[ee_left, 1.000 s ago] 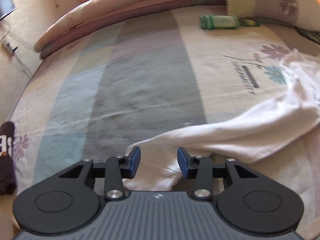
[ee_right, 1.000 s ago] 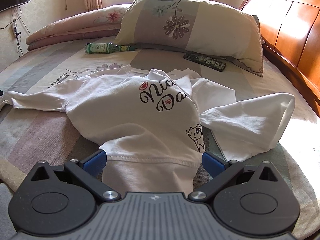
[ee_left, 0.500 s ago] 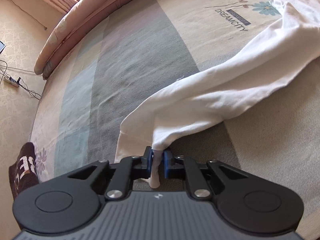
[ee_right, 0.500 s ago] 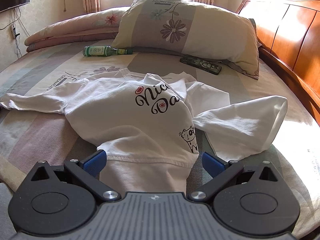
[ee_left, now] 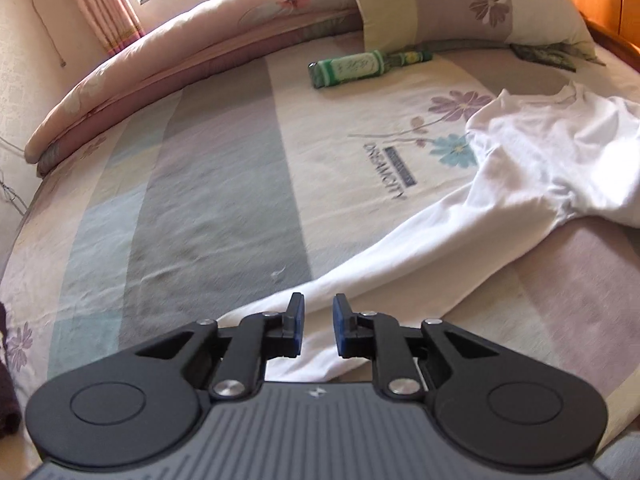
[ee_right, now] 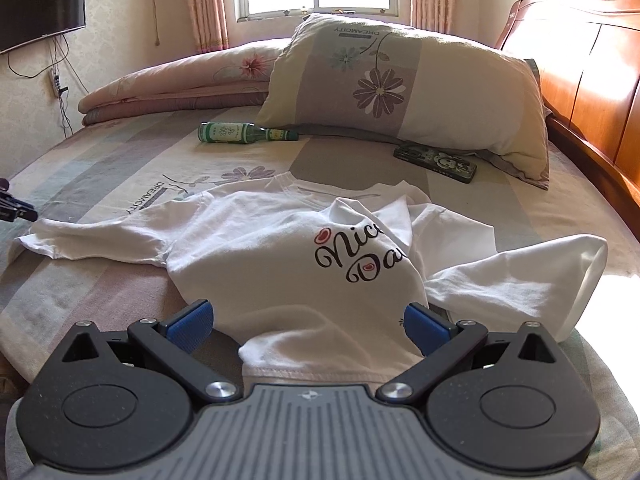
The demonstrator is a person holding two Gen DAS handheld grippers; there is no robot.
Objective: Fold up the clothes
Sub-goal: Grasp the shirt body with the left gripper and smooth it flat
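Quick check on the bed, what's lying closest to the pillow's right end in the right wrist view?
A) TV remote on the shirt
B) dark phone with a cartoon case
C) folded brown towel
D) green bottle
B: the dark phone lies flat on the bed sheet right under the pillow at its right end, while the green bottle lies off the pillow's left end.

A white shirt (ee_right: 280, 248) with "Nice Day" script lies rumpled on the bed, sleeves spread.
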